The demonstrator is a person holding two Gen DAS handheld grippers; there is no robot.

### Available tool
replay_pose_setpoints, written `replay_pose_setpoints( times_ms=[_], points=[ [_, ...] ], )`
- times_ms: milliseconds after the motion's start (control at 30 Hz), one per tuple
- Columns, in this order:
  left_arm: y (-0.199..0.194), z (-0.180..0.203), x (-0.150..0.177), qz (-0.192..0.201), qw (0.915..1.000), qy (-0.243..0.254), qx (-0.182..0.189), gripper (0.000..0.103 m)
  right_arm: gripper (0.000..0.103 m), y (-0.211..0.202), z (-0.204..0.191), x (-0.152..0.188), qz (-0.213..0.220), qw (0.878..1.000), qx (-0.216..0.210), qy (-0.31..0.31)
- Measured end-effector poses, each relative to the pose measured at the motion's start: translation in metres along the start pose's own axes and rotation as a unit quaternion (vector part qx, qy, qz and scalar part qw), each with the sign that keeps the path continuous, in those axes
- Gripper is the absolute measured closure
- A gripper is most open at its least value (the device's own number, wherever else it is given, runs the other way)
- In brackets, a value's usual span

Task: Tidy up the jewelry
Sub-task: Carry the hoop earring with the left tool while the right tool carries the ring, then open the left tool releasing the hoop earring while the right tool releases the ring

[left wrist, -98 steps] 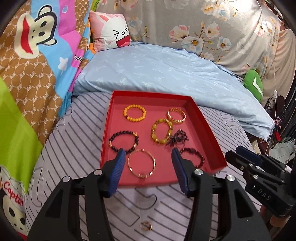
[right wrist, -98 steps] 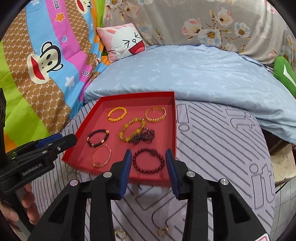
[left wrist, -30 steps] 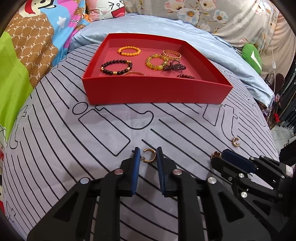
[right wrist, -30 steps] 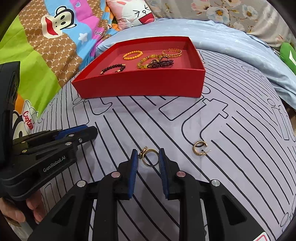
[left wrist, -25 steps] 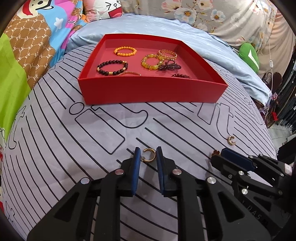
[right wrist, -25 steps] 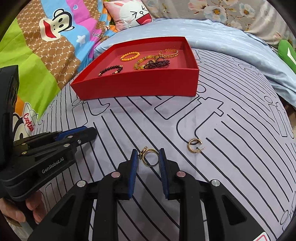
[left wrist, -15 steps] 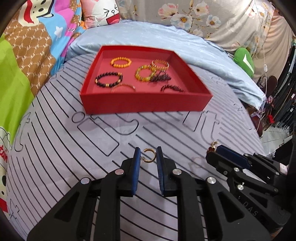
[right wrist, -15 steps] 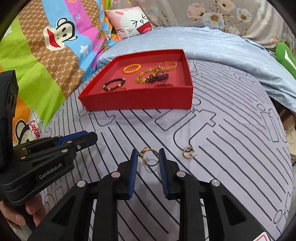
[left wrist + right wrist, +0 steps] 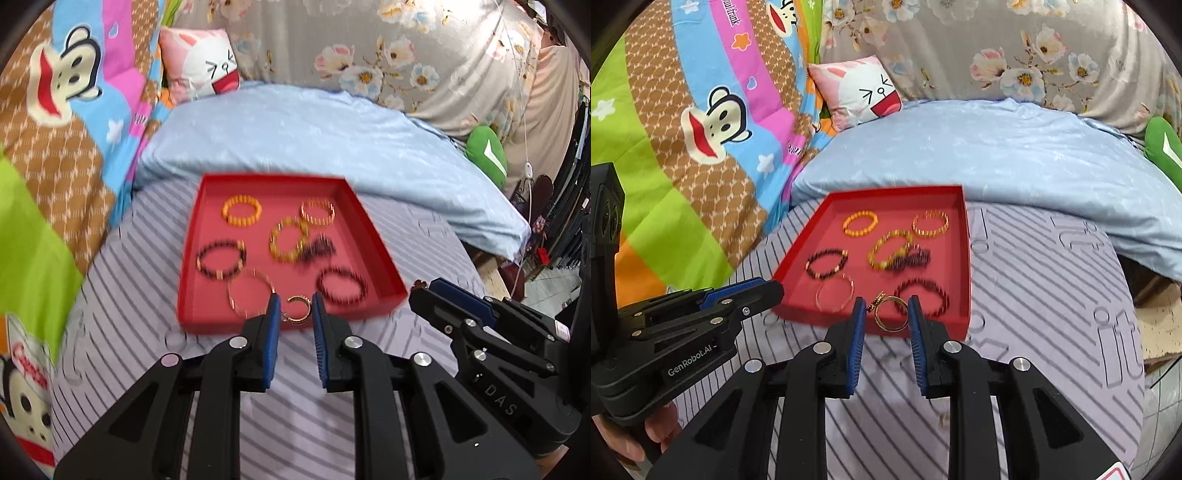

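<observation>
A red tray [image 9: 373,236] holding several bead bracelets lies on the striped bedspread; it also shows in the right wrist view [image 9: 964,258]. My left gripper [image 9: 294,314] is shut on a gold hoop earring [image 9: 297,310] and holds it above the tray's near edge. My right gripper [image 9: 885,314] is shut on a gold ring [image 9: 891,314] with a small ornament, held above the tray's near edge. The right gripper shows in the left wrist view [image 9: 424,291], the left gripper in the right wrist view [image 9: 764,290].
Another gold earring [image 9: 945,420] lies on the bedspread near the right gripper. A light blue quilt [image 9: 314,147] lies behind the tray. A pink cartoon pillow [image 9: 203,70] and a green cushion [image 9: 485,155] sit further back.
Both grippers have lifted off the bedspread with their pieces and moved forward to the tray's near edge. The view now looks down into the tray.
</observation>
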State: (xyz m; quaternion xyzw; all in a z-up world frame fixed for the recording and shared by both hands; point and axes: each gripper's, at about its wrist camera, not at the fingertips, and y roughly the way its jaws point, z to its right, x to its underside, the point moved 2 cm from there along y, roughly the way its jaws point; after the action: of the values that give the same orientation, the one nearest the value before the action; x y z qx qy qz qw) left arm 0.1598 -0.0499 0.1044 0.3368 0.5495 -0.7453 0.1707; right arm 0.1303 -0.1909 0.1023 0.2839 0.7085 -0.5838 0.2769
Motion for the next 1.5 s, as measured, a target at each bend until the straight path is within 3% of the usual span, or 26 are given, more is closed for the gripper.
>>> replay_pose_setpoints(
  times_ms=[233, 567, 933, 1267, 1500],
  points=[
    [0.025, -0.001, -0.041, 0.018, 0.9998, 0.007, -0.009, 0.086, 0.082, 0.034, 0.007, -0.042, 0.004, 1.000, -0.003, 0.003],
    [0.081, -0.011, -0.073, 0.009, 0.9995, 0.008, -0.030, 0.086, 0.081, 0.091, 0.013, -0.070, -0.009, 1.000, -0.002, 0.009],
    [0.129, -0.021, -0.080, -0.008, 0.9988, 0.010, -0.048, 0.086, 0.081, 0.144, 0.019, -0.076, -0.032, 0.999, 0.000, 0.008],
    [0.145, -0.027, -0.074, -0.020, 0.9985, 0.000, -0.050, 0.086, 0.079, 0.160, 0.018, -0.071, -0.042, 0.999, 0.006, 0.002],
    [0.137, -0.029, -0.066, -0.021, 0.9969, -0.009, -0.075, 0.063, 0.076, 0.152, 0.021, -0.065, -0.042, 0.999, 0.017, 0.004]
  ],
)
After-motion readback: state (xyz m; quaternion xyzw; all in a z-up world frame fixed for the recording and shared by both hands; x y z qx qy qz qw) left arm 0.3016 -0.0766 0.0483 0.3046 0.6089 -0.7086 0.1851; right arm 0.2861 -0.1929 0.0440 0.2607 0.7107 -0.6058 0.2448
